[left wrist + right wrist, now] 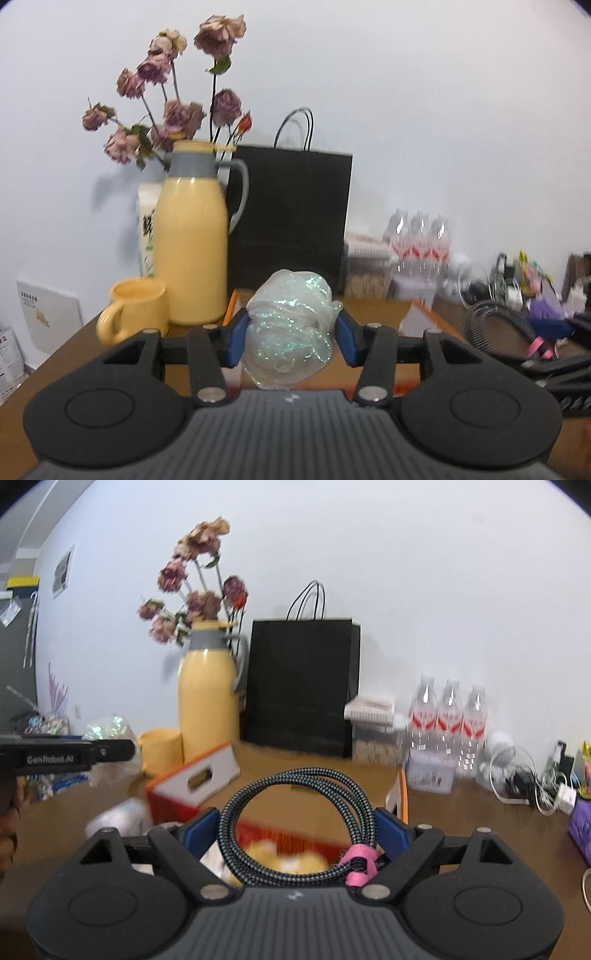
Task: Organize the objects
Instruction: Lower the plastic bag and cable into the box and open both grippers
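Note:
My left gripper [291,328] is shut on a crumpled iridescent plastic bundle [291,306], its blue pads [236,343] pressing both sides, lifted above an orange-and-white box [231,306]. In the right wrist view the same bundle [107,731] shows at the far left, beside the black body of the left gripper. My right gripper [297,827] is shut on a coil of black-and-grey braided cable [295,775] bound with a pink tie [360,860]. The coil hangs over the open orange-and-white box [195,779], where something yellow [291,860] lies blurred.
On the wooden table [461,812] stand a yellow jug with dried roses [192,236], a yellow mug [136,306], a black paper bag [291,214] and three water bottles [448,716]. Chargers and tangled cords [524,775] lie at the right by the wall.

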`<state>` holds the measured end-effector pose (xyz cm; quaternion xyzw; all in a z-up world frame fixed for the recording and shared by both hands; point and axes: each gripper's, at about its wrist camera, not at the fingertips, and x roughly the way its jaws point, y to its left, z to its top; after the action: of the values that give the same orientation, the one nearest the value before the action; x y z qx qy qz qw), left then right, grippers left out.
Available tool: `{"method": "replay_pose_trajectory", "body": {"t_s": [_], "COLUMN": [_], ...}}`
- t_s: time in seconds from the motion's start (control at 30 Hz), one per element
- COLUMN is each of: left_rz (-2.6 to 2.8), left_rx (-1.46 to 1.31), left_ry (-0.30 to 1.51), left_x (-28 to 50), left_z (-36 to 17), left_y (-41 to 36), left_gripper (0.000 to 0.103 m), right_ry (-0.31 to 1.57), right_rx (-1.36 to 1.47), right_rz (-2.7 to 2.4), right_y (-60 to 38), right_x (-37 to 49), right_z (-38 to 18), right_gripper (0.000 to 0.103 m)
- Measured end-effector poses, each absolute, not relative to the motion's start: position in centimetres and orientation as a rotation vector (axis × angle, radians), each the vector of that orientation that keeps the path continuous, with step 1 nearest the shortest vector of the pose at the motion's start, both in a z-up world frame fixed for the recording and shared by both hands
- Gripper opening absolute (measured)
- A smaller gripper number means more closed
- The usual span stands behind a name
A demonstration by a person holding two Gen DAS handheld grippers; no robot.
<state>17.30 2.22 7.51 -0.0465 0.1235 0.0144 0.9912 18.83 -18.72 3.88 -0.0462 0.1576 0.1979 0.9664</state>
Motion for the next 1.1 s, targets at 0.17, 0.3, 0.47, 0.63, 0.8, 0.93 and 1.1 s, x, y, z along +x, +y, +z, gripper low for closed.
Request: {"method": "replay_pose_trajectory", "body": {"t_s": [0.17, 0.3, 0.47, 0.63, 0.8, 0.93, 1.1], "left_rz": [0.068, 0.124, 0.168, 0.168, 0.16, 0.155, 0.157], "left_rx": [-0.115, -0.117, -0.138, -0.096, -0.079, -0.07, -0.074], "left_ry": [0.238, 0.269, 0.333, 0.411, 0.454, 0.471, 0.447], "left_x": [22.0, 26.1, 29.4, 31.1, 31.8, 31.8, 31.3], "left_z": [8.4, 7.4, 4.7, 2.1, 0.7, 0.4, 0.9], "left_y": [0.8, 0.0, -0.2, -0.4, -0.5, -0.5, -0.8], "left_gripper": [0.05, 0.05, 0.051, 0.052, 0.054, 0.089, 0.103], "right_ry": [0.325, 0.357, 0.432, 0.485, 0.538, 0.556, 0.568], "right_rx": [-0.073, -0.064, -0.052, -0.054, -0.044, -0.061, -0.081], "right_rz": [0.368, 0.322, 0.289, 0.285, 0.267, 0.268, 0.259], "right_y": [-16.9, -15.6, -14.9, -15.2, -15.8, -15.6, -15.3], "right_x": [23.9, 28.3, 32.4, 34.3, 35.5, 35.5, 35.2], "right_z": [4.7, 3.9, 1.4, -1.2, -2.6, -2.9, -2.8], "right_gripper": [0.088, 0.088, 0.088, 0.088, 0.088, 0.088, 0.103]}}
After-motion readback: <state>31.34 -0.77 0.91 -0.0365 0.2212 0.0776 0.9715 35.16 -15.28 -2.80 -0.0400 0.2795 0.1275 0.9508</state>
